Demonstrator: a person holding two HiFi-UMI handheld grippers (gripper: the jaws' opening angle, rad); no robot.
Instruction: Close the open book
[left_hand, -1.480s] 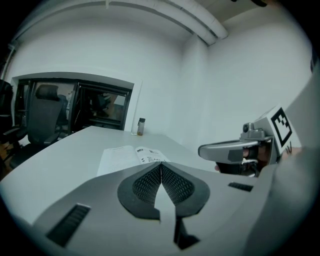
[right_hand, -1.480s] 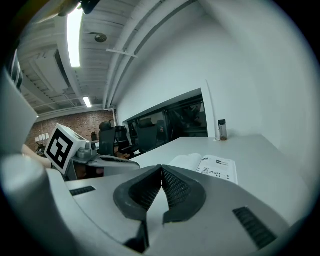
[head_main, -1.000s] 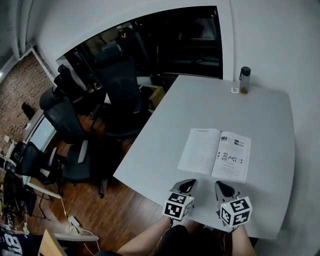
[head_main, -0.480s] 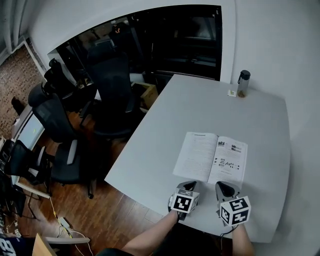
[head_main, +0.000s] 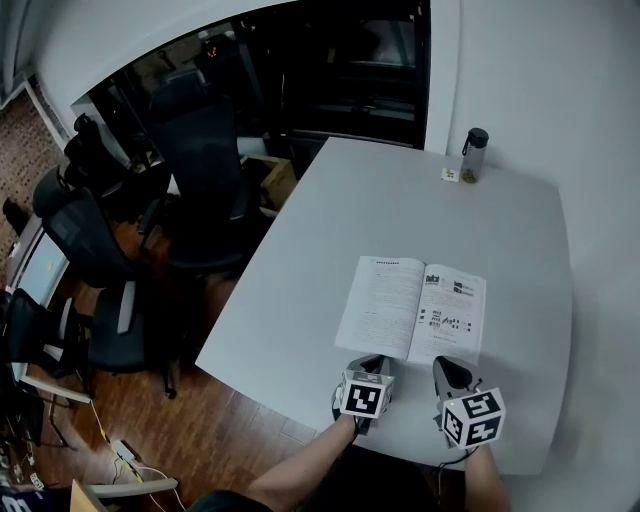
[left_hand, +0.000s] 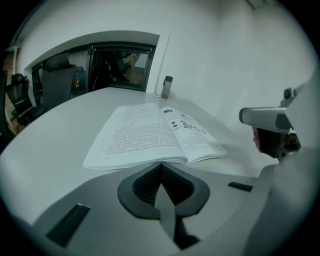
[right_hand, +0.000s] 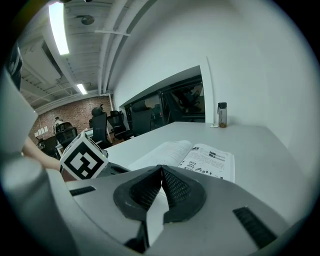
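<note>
White-paged book (head_main: 412, 308) | open flat on table (head_main: 400, 200) | text left (figures right)

White table (head_main: 350, 220), open book (head_main: 412, 308) lying flat, bottle (head_main: 473, 153) at far corner

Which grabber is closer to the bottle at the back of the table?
Right. The right gripper sits near the front edge of the table, almost straight below the bottle in the head view. The left gripper is beside it, further off to the left.
</note>
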